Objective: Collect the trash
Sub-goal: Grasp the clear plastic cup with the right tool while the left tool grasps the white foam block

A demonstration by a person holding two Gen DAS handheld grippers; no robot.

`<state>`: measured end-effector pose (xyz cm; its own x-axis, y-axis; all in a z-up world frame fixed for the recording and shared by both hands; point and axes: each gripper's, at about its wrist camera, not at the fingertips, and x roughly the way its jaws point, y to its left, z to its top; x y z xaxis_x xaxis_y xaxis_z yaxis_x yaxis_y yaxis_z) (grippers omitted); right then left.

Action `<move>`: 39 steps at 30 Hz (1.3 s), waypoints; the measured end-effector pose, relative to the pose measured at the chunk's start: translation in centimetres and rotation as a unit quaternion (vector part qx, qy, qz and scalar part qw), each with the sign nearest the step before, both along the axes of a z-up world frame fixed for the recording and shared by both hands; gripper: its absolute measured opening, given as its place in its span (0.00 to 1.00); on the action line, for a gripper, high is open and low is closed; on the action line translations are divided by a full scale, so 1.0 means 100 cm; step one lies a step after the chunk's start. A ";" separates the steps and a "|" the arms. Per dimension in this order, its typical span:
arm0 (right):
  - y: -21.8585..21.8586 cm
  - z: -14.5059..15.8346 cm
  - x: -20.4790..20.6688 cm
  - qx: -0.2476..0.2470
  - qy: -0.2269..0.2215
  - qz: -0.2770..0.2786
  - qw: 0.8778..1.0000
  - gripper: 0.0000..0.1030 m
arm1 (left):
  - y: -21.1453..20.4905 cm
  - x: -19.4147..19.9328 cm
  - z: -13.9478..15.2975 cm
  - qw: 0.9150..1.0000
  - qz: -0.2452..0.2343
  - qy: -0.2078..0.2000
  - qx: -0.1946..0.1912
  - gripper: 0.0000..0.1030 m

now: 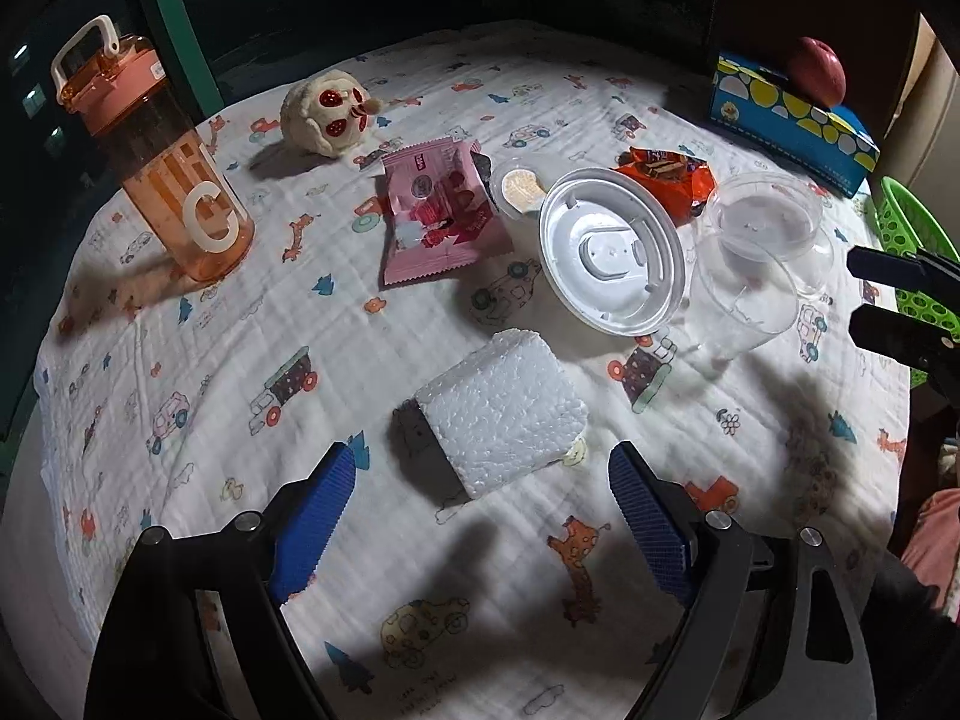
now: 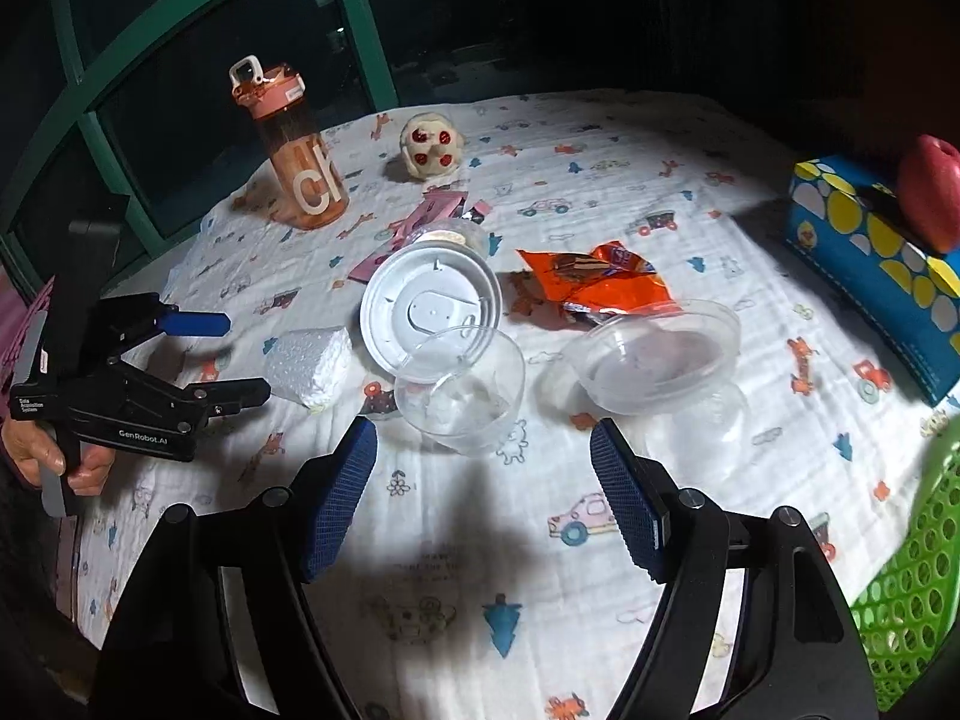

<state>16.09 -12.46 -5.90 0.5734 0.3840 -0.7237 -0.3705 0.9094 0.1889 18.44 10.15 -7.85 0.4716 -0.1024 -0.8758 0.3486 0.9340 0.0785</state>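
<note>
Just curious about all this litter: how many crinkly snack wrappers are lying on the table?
2. A pink wrapper lies near the middle, left of the white lid. An orange wrapper lies behind that lid, beside the clear cups. Others may be hidden.

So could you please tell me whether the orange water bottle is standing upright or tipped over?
Upright. The orange water bottle stands on its base on the tablecloth, with its capped lid and carry loop on top.

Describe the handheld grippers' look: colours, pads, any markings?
Both the left gripper and the right gripper have black linkage frames with silver pivot bolts and blue ribbed finger pads. The left gripper's body carries white GenRobot.AI lettering. No cables visible.
</note>
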 end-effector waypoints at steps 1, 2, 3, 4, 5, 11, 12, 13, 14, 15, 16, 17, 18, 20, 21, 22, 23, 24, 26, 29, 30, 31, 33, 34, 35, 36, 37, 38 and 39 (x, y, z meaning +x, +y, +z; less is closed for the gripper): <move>0.005 -0.003 0.004 -0.003 0.003 0.003 1.000 0.72 | 0.001 0.001 -0.002 1.000 -0.007 0.001 0.003 0.81; 0.010 -0.005 0.007 -0.006 0.007 0.007 1.000 0.73 | 0.001 0.003 -0.003 1.000 -0.018 0.004 0.003 0.82; 0.016 -0.008 0.012 -0.011 0.010 0.012 1.000 0.73 | 0.002 0.004 -0.005 1.000 -0.030 0.007 0.002 0.84; 0.020 -0.010 0.014 -0.017 0.010 0.015 1.000 0.74 | 0.002 0.005 -0.007 0.999 -0.041 0.009 0.002 0.85; 0.026 -0.012 0.017 -0.023 0.008 0.018 1.000 0.74 | 0.002 0.006 -0.008 0.999 -0.052 0.008 0.008 0.85; 0.040 -0.027 0.036 -0.048 0.019 0.018 0.998 0.74 | -0.002 0.015 -0.014 0.994 -0.111 0.006 0.021 0.86; 0.041 -0.029 0.037 -0.050 0.019 0.017 0.998 0.74 | -0.003 0.016 -0.016 0.992 -0.120 0.005 0.026 0.86; 0.042 -0.030 0.038 -0.052 0.020 0.016 0.998 0.74 | -0.003 0.018 -0.017 0.992 -0.127 0.006 0.027 0.86; 0.042 -0.031 0.039 -0.053 0.020 0.016 0.998 0.74 | -0.003 0.021 -0.019 0.990 -0.135 0.010 0.025 0.86; 0.043 -0.032 0.041 -0.055 0.021 0.015 0.998 0.74 | -0.003 0.024 -0.021 0.989 -0.142 0.012 0.025 0.86; 0.043 -0.033 0.042 -0.055 0.022 0.013 0.998 0.74 | -0.003 0.026 -0.022 0.988 -0.148 0.013 0.027 0.86; 0.044 -0.034 0.043 -0.054 0.024 0.012 0.998 0.74 | -0.004 0.028 -0.024 0.987 -0.160 0.015 0.026 0.86; 0.043 -0.035 0.045 -0.054 0.025 0.010 0.998 0.73 | -0.005 0.029 -0.025 0.985 -0.169 0.016 0.026 0.86; 0.043 -0.036 0.047 -0.053 0.028 0.007 0.998 0.67 | -0.006 0.032 -0.028 0.983 -0.182 0.018 0.028 0.86; 0.043 -0.036 0.048 -0.051 0.031 0.006 0.998 0.65 | -0.006 0.033 -0.030 0.982 -0.188 0.021 0.024 0.86; 0.042 -0.036 0.049 -0.048 0.033 0.005 0.998 0.62 | -0.006 0.035 -0.031 0.981 -0.192 0.023 0.023 0.86; 0.042 -0.036 0.049 -0.046 0.034 0.004 0.998 0.61 | -0.006 0.037 -0.033 0.980 -0.197 0.025 0.022 0.86; 0.041 -0.036 0.050 -0.043 0.035 0.003 0.998 0.61 | -0.007 0.039 -0.034 0.979 -0.201 0.027 0.020 0.86; 0.040 -0.036 0.050 -0.038 0.038 0.001 0.999 0.61 | -0.008 0.041 -0.037 0.978 -0.208 0.028 0.018 0.86; 0.038 -0.035 0.049 -0.035 0.039 0.001 0.999 0.61 | -0.009 0.045 -0.041 0.977 -0.212 0.037 0.012 0.86; 0.037 -0.034 0.048 -0.033 0.040 0.001 0.999 0.61 | -0.009 0.046 -0.043 0.976 -0.213 0.038 0.010 0.86; 0.036 -0.033 0.047 -0.032 0.039 0.002 0.999 0.61 | -0.010 0.047 -0.044 0.976 -0.213 0.038 0.009 0.86; 0.033 -0.031 0.045 -0.030 0.037 0.001 0.999 0.61 | -0.010 0.046 -0.044 0.976 -0.213 0.038 0.000 0.84; 0.032 -0.030 0.044 -0.029 0.037 -0.001 0.999 0.61 | -0.010 0.047 -0.044 0.976 -0.212 0.039 -0.005 0.82; 0.030 -0.029 0.043 -0.027 0.036 -0.002 0.999 0.61 | -0.010 0.047 -0.044 0.977 -0.211 0.040 -0.011 0.79; 0.028 -0.027 0.042 -0.025 0.036 -0.004 0.999 0.61 | -0.010 0.046 -0.043 0.977 -0.209 0.040 -0.015 0.74; 0.026 -0.026 0.041 -0.023 0.035 -0.007 0.999 0.61 | -0.010 0.045 -0.042 0.977 -0.208 0.040 -0.020 0.72; 0.024 -0.025 0.039 -0.021 0.034 -0.009 0.999 0.61 | -0.010 0.043 -0.042 0.978 -0.206 0.039 -0.020 0.70; 0.022 -0.024 0.037 -0.019 0.032 -0.010 0.999 0.61 | -0.011 0.041 -0.042 0.978 -0.203 0.036 -0.017 0.70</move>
